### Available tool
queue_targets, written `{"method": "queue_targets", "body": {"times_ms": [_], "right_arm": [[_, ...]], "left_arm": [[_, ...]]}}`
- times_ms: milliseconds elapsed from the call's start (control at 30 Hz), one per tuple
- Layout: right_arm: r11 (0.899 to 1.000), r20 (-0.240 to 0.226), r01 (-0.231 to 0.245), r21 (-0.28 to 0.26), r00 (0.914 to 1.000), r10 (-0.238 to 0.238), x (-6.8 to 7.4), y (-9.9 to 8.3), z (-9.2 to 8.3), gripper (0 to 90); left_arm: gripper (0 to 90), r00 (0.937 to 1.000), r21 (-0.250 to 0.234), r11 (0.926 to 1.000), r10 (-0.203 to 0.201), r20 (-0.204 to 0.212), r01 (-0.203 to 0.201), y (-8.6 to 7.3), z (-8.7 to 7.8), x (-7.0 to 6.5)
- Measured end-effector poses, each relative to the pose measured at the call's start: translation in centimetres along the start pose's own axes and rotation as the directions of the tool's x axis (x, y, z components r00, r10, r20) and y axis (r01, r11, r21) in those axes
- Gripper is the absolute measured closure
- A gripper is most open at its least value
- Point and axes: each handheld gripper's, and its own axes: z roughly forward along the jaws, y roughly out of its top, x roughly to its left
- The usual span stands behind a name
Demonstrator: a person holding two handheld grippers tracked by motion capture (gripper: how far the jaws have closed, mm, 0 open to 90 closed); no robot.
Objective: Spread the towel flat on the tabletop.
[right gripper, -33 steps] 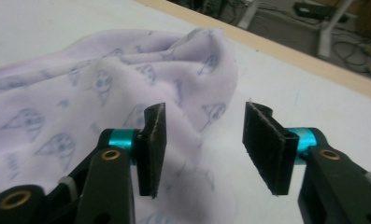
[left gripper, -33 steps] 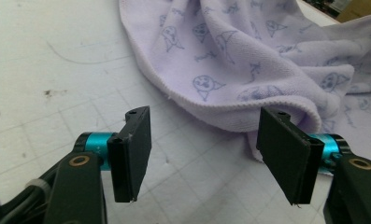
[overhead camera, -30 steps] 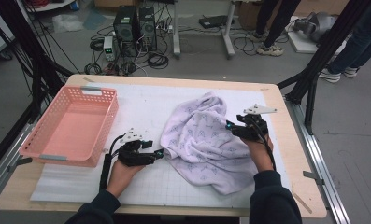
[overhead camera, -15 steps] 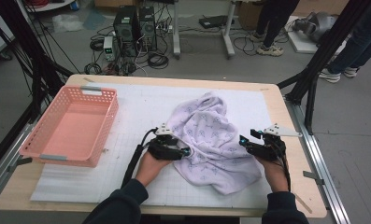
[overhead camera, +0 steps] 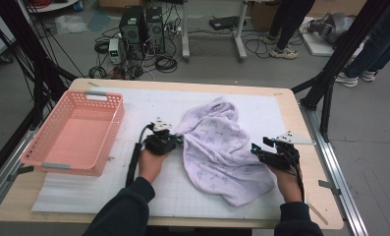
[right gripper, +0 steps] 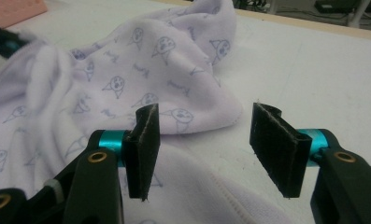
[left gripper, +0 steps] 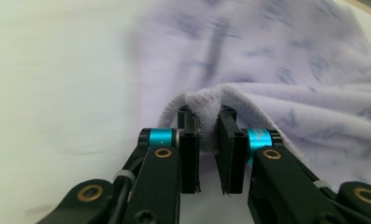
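Lilac towel [overhead camera: 222, 147] crumpled mid-table [overhead camera: 281, 105]; left hand-held gripper [left gripper: 206, 135] jaws just closed, clenched on its left hem fold; right hand-held gripper [right gripper: 199, 140] released, poised above right edge, cloth beneath

I can read no words, brands or numbers here; my lilac cloth [right gripper: 141, 60] carries only small printed drawings, with squiggles beside them too blurred to make out.
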Motion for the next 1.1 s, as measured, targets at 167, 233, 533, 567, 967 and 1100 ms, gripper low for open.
{"method": "queue_targets", "body": {"times_ms": [167, 233, 533, 567, 967, 1100], "right_arm": [[1.0, 0.05, 0.015, 0.017, 0.9986, -0.016, 0.0, 0.0, 0.2, 43.1], [1.0, 0.045, 0.009, 0.028, 0.9989, -0.01, 0.0, -0.1, 0.3, 43.4], [0.988, 0.019, 0.043, 0.151, 0.9988, -0.046, 0.7, -0.7, 2.5, 47.4], [0.988, 0.019, 0.043, 0.151, 0.9988, -0.046, 0.7, -0.7, 2.5, 47.6], [0.98, -0.255, 0.138, 0.142, 0.962, -0.098, 5.3, 0.2, 4.9, 48.8], [0.95, -0.277, 0.196, 0.242, 0.9526, -0.126, 6.3, -0.4, 6.5, 59.2]], "left_arm": [[81.4, 0.9928, -0.037, 0.9983, -0.049, -0.11, 0.045, 0.3, -1.6, 3.6], [81.3, 0.9844, -0.048, 0.9963, -0.078, -0.158, 0.071, 0.5, -2.2, 5.4], [47.8, 0.9902, -0.067, 0.9915, -0.116, -0.077, 0.111, 0.1, -2.7, 4.7], [47.8, 0.9924, -0.061, 0.9934, -0.102, -0.069, 0.098, 0.1, -2.8, 4.4], [42.5, 0.9996, -0.057, 0.998, -0.029, -0.002, 0.029, -1.0, -3.6, 3.1], [42.5, 0.9991, -0.051, 0.9982, -0.03, 0.029, 0.031, -1.4, -3.8, 3.0]]}}
